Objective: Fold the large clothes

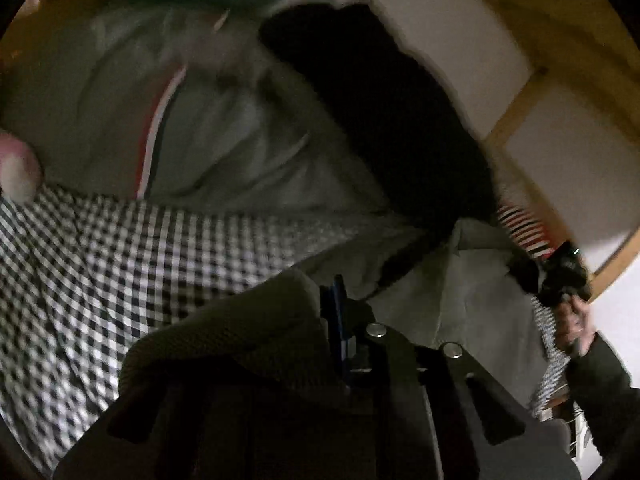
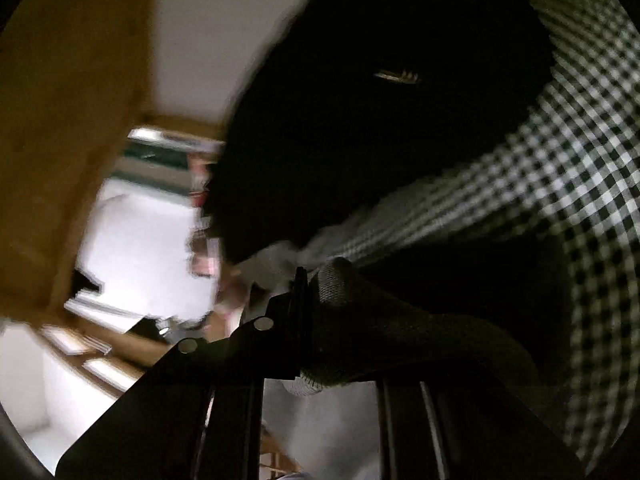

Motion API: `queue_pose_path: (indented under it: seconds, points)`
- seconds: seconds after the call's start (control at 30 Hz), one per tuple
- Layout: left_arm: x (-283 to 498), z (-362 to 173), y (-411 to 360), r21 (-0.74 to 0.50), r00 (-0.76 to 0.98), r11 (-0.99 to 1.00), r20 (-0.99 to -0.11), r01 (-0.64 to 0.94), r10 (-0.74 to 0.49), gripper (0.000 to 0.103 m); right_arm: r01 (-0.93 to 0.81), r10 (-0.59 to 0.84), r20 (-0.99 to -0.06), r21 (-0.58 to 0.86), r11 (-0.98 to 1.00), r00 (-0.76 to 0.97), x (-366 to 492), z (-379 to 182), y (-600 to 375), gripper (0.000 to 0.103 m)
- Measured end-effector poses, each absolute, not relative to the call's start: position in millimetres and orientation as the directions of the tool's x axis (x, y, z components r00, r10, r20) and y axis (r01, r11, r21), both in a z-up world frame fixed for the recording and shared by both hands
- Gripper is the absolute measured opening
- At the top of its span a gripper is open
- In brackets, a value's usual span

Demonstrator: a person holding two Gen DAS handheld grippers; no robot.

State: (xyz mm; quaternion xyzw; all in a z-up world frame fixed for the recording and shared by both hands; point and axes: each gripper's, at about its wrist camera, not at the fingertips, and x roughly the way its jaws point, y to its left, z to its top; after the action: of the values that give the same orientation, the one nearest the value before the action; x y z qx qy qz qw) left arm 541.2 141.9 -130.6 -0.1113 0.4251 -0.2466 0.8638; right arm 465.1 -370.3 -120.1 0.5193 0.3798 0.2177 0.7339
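White wall (image 1: pixel 460 32) behind; wooden frame (image 1: pixel 516 120) crossing it; room dim, views blurred.

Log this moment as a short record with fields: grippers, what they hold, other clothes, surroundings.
left gripper: shut on grey-green garment
right gripper: shut on the same garment
surface: checked cloth, black and white
other clothes: black garment; pale garment with red stripe; striped piece
surroundings: wooden frame, white wall
image quality: blurred, dim
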Motion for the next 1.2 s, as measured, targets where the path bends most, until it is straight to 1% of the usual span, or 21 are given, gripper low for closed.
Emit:
queue_pose_path:
  seconds: [0.07,0.17,0.2,0.23,0.27,0.3,0.33,0.37,0.43,0.47,0.57,0.6,0.67,0.73,0.8,0.87,0.93,1.0,1.07,1.1,1.2]
  points:
    - [552,-147,146,-0.429,0.504,0.851,-0.686,0.303,-0.525,0.019,0.155,0.711,-0.396,0.912,0.381,0.581,483,-140,-371,0.014]
    - [559,-153,158,-0.499,0.484,0.807,-0.647,0.316,-0.589,0.021,0.187,0.765,-0.363,0.932,0.312,0.532,494,-153,-379,0.015]
    - [560,-151,160,-0.516,0.47,0.786,-0.631,0.34,-0.617,0.026,0.157,0.78,-0.349,0.936,0.314,0.52,495,-149,-383,0.015]
    - [559,-146,162,-0.541,0.448,0.753,-0.606,0.374,-0.657,0.058,0.137,0.794,-0.336,0.941,0.31,0.507,496,-146,-386,0.021]
    - [559,-139,164,-0.581,0.414,0.692,-0.554,0.428,-0.722,0.089,0.12,0.813,-0.304,0.952,0.282,0.497,494,-144,-389,0.029]
    - [560,-129,166,-0.601,0.402,0.65,-0.511,0.466,-0.76,0.098,0.086,0.83,-0.239,0.97,0.227,0.504,493,-138,-395,0.066]
    - [564,-119,170,-0.582,0.436,0.666,-0.504,0.466,-0.746,0.098,0.085,0.831,-0.21,0.977,0.195,0.514,491,-132,-401,0.098]
    - [568,-112,176,-0.575,0.464,0.68,-0.499,0.454,-0.732,0.098,0.087,0.821,-0.19,0.982,0.171,0.539,491,-127,-410,0.1]
    - [574,-101,185,-0.564,0.496,0.705,-0.506,0.43,-0.706,0.098,0.084,0.758,-0.147,0.989,0.122,0.635,484,-114,-438,0.1]
    - [574,-91,188,-0.534,0.536,0.743,-0.52,0.404,-0.665,0.098,0.081,0.723,-0.168,0.985,0.153,0.67,480,-105,-447,0.1]
    - [558,-82,167,-0.513,0.485,0.747,-0.568,0.423,-0.665,0.098,0.025,0.6,-0.336,0.885,0.465,0.726,458,-48,-449,0.1]
    - [547,-83,154,-0.479,0.459,0.757,-0.604,0.444,-0.651,0.098,-0.011,0.55,-0.402,0.8,0.6,0.732,448,-25,-433,0.1]
    - [523,-94,121,-0.294,0.481,0.818,-0.691,0.495,-0.54,0.098,-0.049,0.395,-0.583,0.519,0.853,0.71,435,-1,-382,0.1]
    - [515,-116,97,-0.029,0.593,0.908,-0.749,0.418,-0.296,0.098,-0.026,0.166,-0.748,0.195,0.98,0.643,441,-9,-336,0.1]
    - [528,-136,94,0.035,0.601,0.938,-0.776,0.345,-0.192,0.098,-0.026,0.079,-0.818,0.079,0.997,0.569,454,-32,-315,0.1]
    - [550,-154,106,-0.108,0.503,0.955,-0.831,0.275,-0.239,0.098,-0.019,0.17,-0.871,0.182,0.983,0.46,471,-63,-310,0.097]
    - [564,-168,118,-0.261,0.414,0.939,-0.847,0.223,-0.333,0.098,-0.015,0.167,-0.899,0.176,0.984,0.405,477,-86,-306,0.08]
    - [569,-172,127,-0.329,0.406,0.916,-0.823,0.227,-0.397,0.098,-0.027,0.14,-0.919,0.14,0.99,0.368,481,-101,-306,0.073]
    - [574,-177,133,-0.372,0.394,0.898,-0.808,0.236,-0.438,0.095,-0.026,0.099,-0.932,0.096,0.995,0.348,485,-113,-306,0.062]
    - [575,-178,137,-0.397,0.392,0.887,-0.796,0.234,-0.46,0.084,-0.029,0.091,-0.936,0.086,0.996,0.34,485,-116,-307,0.055]
    - [578,-166,161,-0.417,0.47,0.892,-0.761,0.175,-0.447,0.016,-0.026,0.095,-0.935,0.092,0.995,0.341,486,-122,-309,0.054]
